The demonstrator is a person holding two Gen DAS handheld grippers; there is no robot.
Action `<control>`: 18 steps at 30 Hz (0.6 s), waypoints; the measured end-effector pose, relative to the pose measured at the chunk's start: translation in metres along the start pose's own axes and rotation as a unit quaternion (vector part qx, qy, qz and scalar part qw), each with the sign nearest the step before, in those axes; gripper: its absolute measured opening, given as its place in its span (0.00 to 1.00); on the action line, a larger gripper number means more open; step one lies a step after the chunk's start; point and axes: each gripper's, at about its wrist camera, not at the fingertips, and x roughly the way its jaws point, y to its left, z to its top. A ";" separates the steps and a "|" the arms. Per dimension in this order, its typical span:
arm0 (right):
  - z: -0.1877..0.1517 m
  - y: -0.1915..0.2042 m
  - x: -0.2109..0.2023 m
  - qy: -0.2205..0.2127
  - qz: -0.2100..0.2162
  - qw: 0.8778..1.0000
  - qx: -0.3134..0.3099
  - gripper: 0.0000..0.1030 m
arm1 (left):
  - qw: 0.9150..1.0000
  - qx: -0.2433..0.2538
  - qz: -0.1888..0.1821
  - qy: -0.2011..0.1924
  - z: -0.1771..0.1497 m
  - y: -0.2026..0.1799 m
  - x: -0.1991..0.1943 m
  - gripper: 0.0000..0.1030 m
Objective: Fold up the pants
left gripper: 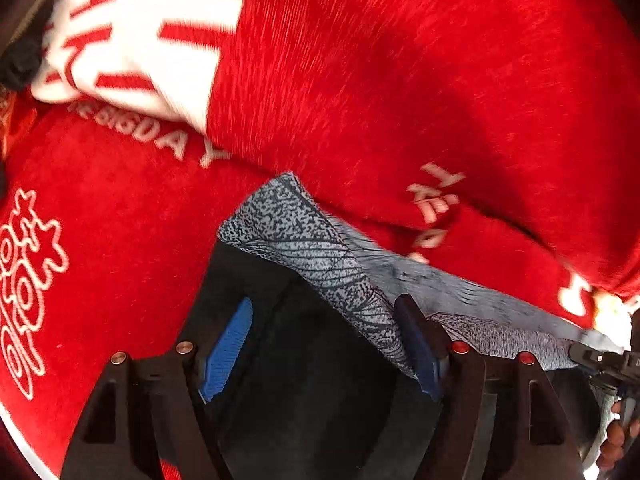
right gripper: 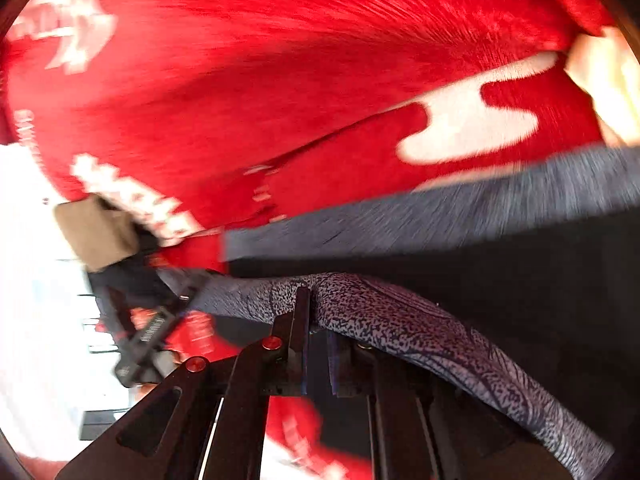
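Note:
The pants [left gripper: 304, 240] are black with a grey speckled waistband, lying on a red blanket. In the left wrist view my left gripper [left gripper: 324, 344] is open, its blue pads [left gripper: 228, 348] spread wide over the black cloth, the right finger touching the grey band. In the right wrist view my right gripper [right gripper: 316, 320] is shut on the grey speckled band [right gripper: 400, 320] and lifts it off the surface. The right gripper also shows at the left wrist view's right edge [left gripper: 600, 360]. The left gripper shows blurred in the right wrist view [right gripper: 148, 332].
A red plush blanket [left gripper: 400, 80] with white lettering covers the surface and lies in folds beyond the pants. A white patterned part [left gripper: 140, 40] sits at the far left. A tan box-like object [right gripper: 96, 232] is at the left in the right wrist view.

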 end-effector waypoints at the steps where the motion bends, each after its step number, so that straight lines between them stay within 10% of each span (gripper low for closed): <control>1: 0.004 -0.009 0.008 0.005 -0.007 1.000 0.006 0.11 | 1.000 -0.004 0.004 -0.004 0.004 0.001 -0.004 0.73; 4: 0.016 -0.015 0.022 0.009 -0.028 0.999 0.012 0.13 | 0.999 -0.012 0.016 -0.039 0.013 0.009 -0.041 0.73; 5: 0.016 -0.010 0.020 0.011 -0.031 0.999 0.008 0.25 | 0.998 -0.016 0.020 -0.054 0.015 0.014 -0.057 0.73; 6: 0.014 -0.002 0.016 0.012 -0.030 0.999 -0.003 0.58 | 0.997 -0.017 0.026 -0.064 0.016 0.018 -0.070 0.73; 8: 0.008 0.021 0.002 0.002 -0.024 0.999 -0.033 0.83 | 0.997 0.002 0.042 -0.063 0.016 0.020 -0.081 0.73; 10: -0.005 0.040 -0.016 -0.013 -0.025 0.997 -0.065 0.81 | 0.997 0.038 0.052 -0.039 0.013 0.011 -0.068 0.73; 13: -0.022 0.051 -0.016 -0.006 -0.049 0.994 -0.101 0.46 | 0.994 0.082 0.069 -0.009 -0.002 -0.012 -0.028 0.73; 18: -0.011 0.024 0.034 0.031 -0.135 0.984 -0.109 0.32 | 0.985 0.119 0.128 -0.001 -0.015 -0.028 0.007 0.77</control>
